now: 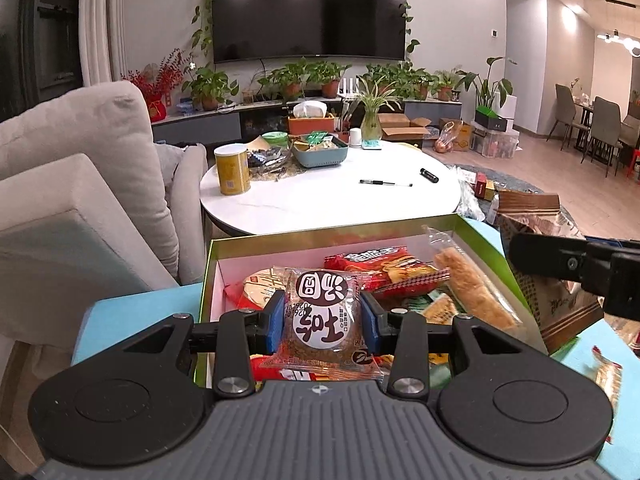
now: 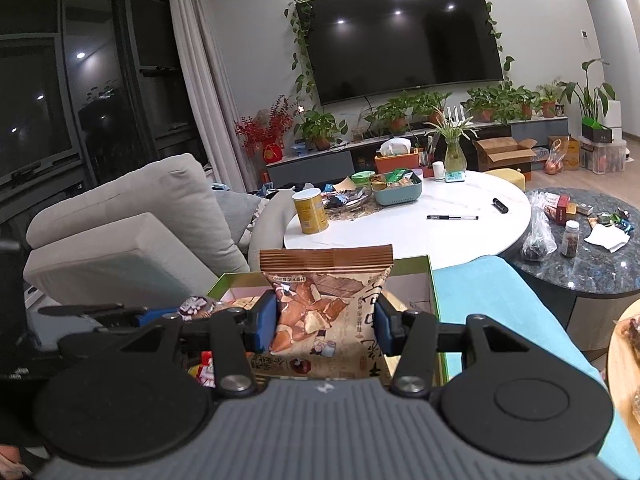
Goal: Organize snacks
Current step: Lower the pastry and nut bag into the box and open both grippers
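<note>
A green-rimmed open box [image 1: 208, 264] stands on a turquoise surface [image 1: 136, 312] and holds several wrapped snacks, among them a red packet [image 1: 372, 264] and a long clear-wrapped biscuit bar [image 1: 476, 292]. My left gripper [image 1: 323, 318] is shut on a round brown cake in clear wrap [image 1: 320, 320], held over the box's near part. My right gripper [image 2: 326, 326] is shut on a brown and beige snack bag [image 2: 328, 300], held upright over the same box [image 2: 434, 280]. In the left wrist view that bag [image 1: 532, 216] and the right gripper's black finger show at the right edge.
A beige sofa [image 1: 80, 168] stands to the left. Beyond the box is a white oval table [image 1: 320, 204] with a yellow can [image 1: 231, 170], a teal tray, a pen and a vase. A dark marble round table [image 2: 592, 256] with small items lies at right.
</note>
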The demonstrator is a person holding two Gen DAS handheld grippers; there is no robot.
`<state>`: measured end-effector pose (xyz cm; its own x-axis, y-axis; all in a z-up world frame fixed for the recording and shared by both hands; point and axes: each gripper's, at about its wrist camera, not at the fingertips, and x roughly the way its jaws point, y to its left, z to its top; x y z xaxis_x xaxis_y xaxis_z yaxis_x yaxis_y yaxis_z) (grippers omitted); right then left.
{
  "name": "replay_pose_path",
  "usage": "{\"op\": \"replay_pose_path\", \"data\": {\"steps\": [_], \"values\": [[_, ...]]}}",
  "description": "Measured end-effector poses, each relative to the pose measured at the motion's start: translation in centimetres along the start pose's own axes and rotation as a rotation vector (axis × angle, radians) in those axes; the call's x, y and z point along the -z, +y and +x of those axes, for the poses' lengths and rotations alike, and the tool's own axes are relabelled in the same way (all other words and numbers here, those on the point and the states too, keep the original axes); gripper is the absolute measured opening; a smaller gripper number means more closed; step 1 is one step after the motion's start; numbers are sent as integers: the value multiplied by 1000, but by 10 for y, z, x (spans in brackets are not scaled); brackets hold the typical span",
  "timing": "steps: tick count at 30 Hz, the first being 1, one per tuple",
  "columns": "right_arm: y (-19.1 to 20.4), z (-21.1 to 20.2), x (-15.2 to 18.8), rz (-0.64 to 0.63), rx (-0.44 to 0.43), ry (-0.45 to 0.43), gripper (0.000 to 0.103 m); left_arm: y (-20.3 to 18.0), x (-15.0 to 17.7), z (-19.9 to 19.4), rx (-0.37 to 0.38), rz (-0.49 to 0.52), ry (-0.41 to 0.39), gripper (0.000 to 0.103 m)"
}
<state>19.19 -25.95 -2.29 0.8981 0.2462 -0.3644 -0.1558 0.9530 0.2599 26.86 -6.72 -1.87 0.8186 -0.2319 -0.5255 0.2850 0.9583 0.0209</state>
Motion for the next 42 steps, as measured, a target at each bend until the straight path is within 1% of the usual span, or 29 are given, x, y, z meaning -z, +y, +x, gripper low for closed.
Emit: {"op": "replay_pose_path", "data": {"steps": [5, 6, 8, 9, 10, 12, 15, 21, 28, 37, 40, 42], "values": [[2, 13, -1, 8, -6, 11, 73, 3, 3, 14, 1, -2, 15, 36], [3, 14, -1, 10, -7, 12, 73, 3, 4, 16, 0, -2, 18, 37], [3, 18, -1, 12, -10, 16, 73, 4, 6, 19, -15, -11, 17, 45], [4, 19, -1, 11, -11, 19, 73, 4, 7, 17, -24, -15, 15, 55], [5, 20, -1, 9, -11, 21, 73, 5, 7, 16, -31, -20, 9, 61], [6, 22, -2, 4, -12, 26, 73, 8, 8, 11, -41, -21, -3, 62], [9, 26, -2, -2, -12, 34, 73, 15, 9, 4, -59, -33, -12, 66], [13, 37, -5, 0, -19, 49, 73, 23, 20, -10, -94, -17, -14, 68], [19, 49, -2, -9, -21, 75, 73, 24, 24, -13, -86, -13, -12, 70], [22, 56, -5, -4, -8, 70, 73, 23, 25, -11, -83, -17, -10, 70], [21, 63, -4, 1, 16, 76, 73, 22, 27, -13, -83, -18, -6, 70], [17, 61, -3, 12, 21, 77, 73, 22, 29, -14, -84, -13, -2, 70]]}}
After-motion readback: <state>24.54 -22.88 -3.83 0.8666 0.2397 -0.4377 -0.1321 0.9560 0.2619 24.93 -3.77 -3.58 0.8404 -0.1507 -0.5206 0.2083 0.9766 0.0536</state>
